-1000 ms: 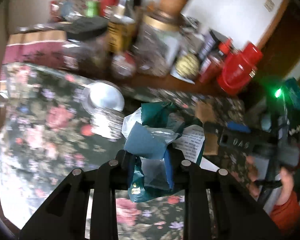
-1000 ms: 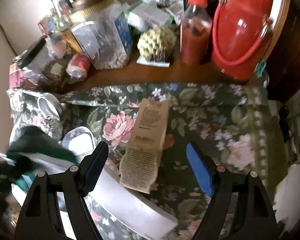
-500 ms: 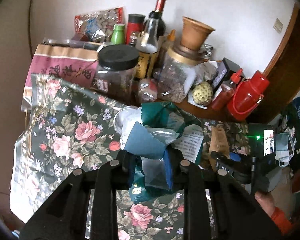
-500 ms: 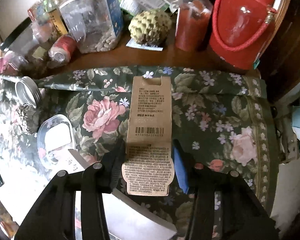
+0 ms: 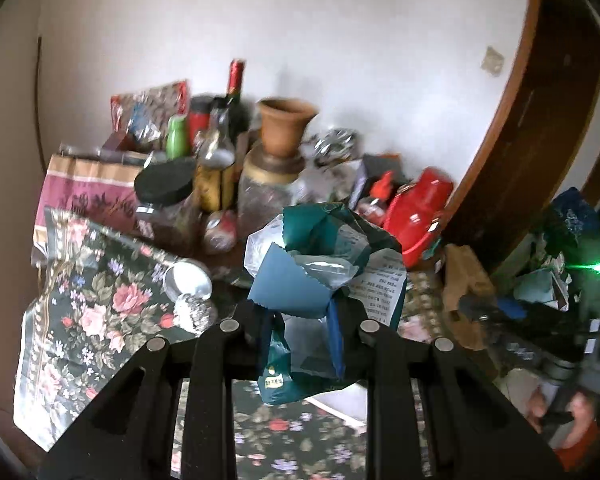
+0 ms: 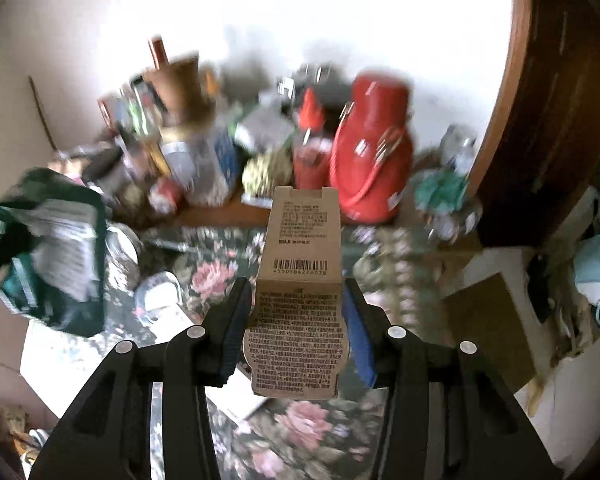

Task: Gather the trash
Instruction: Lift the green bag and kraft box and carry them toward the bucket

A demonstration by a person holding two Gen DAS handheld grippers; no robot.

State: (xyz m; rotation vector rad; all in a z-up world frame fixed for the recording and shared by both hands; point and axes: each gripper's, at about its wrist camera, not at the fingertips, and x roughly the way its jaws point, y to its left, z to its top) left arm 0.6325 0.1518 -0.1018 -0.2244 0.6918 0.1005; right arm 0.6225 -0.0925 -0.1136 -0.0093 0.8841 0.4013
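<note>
Both grippers gripping trash above the table

The left gripper (image 5: pixel 300 320) is clenching a crumpled green wrapper (image 5: pixel 324 264); the right gripper (image 6: pixel 296 320), jaws just closed, is pinching a brown cardboard sleeve (image 6: pixel 300 280) over the floral tablecloth (image 6: pixel 300 416).

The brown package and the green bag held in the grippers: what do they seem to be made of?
Brown package: looks like matte kraft cardboard, flat with a sharp fold and printed barcode. Green bag: likely thin glossy plastic film, crumpled, with clear see-through parts and shiny creases.
</note>
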